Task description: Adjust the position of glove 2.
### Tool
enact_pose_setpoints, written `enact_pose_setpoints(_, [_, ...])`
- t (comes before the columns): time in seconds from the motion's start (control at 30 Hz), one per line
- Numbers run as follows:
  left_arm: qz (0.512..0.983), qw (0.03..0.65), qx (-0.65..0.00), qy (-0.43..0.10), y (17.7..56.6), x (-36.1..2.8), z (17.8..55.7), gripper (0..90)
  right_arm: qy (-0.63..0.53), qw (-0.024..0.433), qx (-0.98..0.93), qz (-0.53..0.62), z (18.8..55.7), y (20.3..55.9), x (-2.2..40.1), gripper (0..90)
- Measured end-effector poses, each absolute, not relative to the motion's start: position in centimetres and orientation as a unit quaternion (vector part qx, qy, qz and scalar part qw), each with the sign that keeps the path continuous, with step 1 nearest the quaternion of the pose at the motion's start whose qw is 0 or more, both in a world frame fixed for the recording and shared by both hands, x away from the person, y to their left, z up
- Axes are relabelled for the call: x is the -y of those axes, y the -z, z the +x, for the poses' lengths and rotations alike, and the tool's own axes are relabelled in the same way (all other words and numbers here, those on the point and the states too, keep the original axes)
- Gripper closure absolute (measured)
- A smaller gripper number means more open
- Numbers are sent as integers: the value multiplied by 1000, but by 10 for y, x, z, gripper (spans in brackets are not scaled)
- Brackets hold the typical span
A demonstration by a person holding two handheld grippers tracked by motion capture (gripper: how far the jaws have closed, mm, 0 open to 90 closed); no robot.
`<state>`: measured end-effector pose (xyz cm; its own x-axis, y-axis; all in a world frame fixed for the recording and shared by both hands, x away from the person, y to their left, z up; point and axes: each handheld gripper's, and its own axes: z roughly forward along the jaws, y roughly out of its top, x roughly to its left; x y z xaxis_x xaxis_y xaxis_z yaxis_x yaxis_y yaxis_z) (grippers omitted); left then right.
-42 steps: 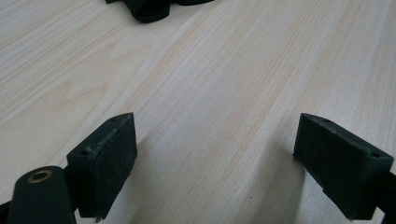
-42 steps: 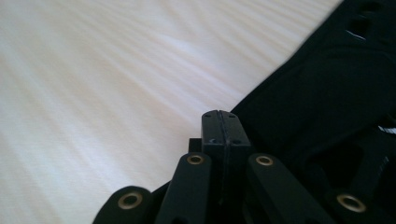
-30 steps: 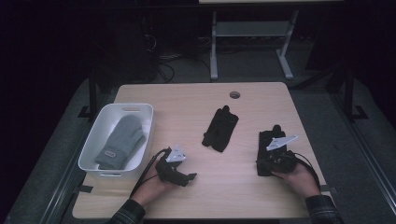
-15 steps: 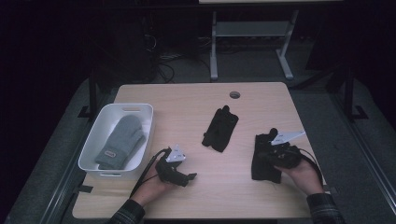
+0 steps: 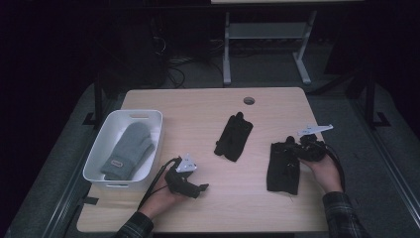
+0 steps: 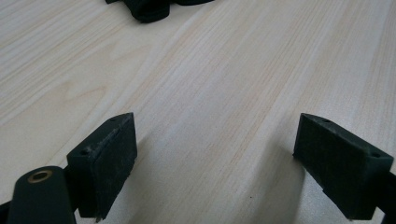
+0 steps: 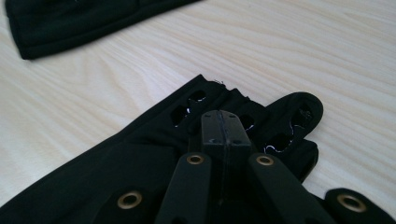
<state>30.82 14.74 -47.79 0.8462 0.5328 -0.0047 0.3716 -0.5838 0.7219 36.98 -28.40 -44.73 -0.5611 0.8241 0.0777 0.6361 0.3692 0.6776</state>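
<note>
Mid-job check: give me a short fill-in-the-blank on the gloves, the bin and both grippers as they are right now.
1. The white bin holds a ____ mitten.
2. The right gripper is shut on a ____ glove.
3. The left gripper has its jaws ____ over bare table.
4. ____ black gloves lie on the table.

Missing words: grey; black; open; two

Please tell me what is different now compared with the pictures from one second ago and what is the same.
The right gripper, shut on the black glove, has dragged it a little toward the table's middle. The left gripper stayed open over bare wood; the other black glove and the grey mitten in the white bin did not move.
</note>
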Motion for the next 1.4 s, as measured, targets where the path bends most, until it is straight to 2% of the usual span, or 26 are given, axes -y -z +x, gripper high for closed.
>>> enact_pose_setpoints(0.33, [883, 378, -256, -107, 478, -147, 308, 123, -321, 135, -822, 451, 378, 461, 280, 900])
enact_pose_setpoints(0.57, [883, 378, -255, -107, 478, -147, 308, 124, -322, 118, -833, 434, 366, 460, 260, 900])
enact_pose_setpoints(1.17, [883, 378, -255, -108, 478, -148, 308, 124, -309, 112, -860, 390, 322, 457, 193, 900])
enact_pose_setpoints(1.4, [882, 381, -257, -107, 478, -147, 308, 124, -321, 112, -861, 378, 321, 454, 194, 900])
